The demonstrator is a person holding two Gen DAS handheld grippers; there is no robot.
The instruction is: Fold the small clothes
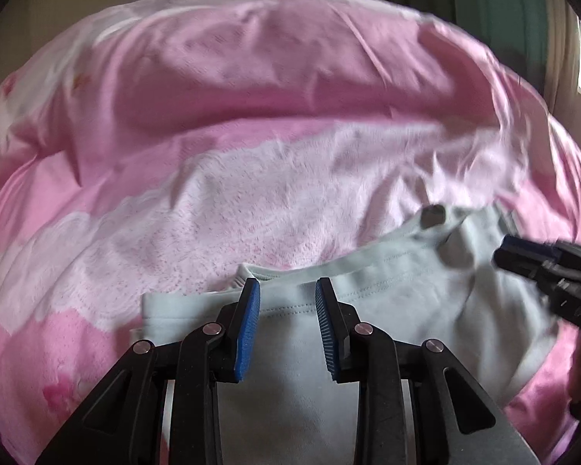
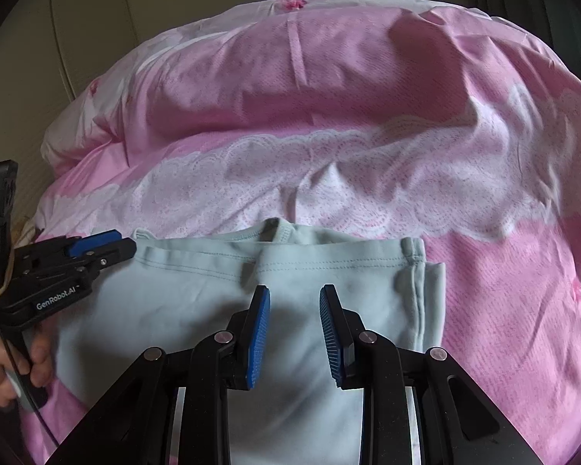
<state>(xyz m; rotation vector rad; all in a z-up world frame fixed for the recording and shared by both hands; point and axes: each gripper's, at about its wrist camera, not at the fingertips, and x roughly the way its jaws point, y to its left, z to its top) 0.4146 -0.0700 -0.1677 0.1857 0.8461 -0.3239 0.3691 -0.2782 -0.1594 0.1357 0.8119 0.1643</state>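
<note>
1. The pale mint-green garment (image 2: 220, 310) lies across the lower middle of the right wrist view, on a pink bedcover (image 2: 503, 290) with a white lace print.
2. It looks like light, soft, limp jersey that would sag and crease; the stitched hems and corners along its upper edge look the firmest places to pinch.
3. The right gripper (image 2: 294, 302) hangs over the cloth, jaws parted, grasping nothing.
4. The left gripper (image 1: 286, 294) likewise stands released above the hem.
5. "GenRobot.AI" is printed on the left gripper's side, at lower left of the right wrist view.
</note>
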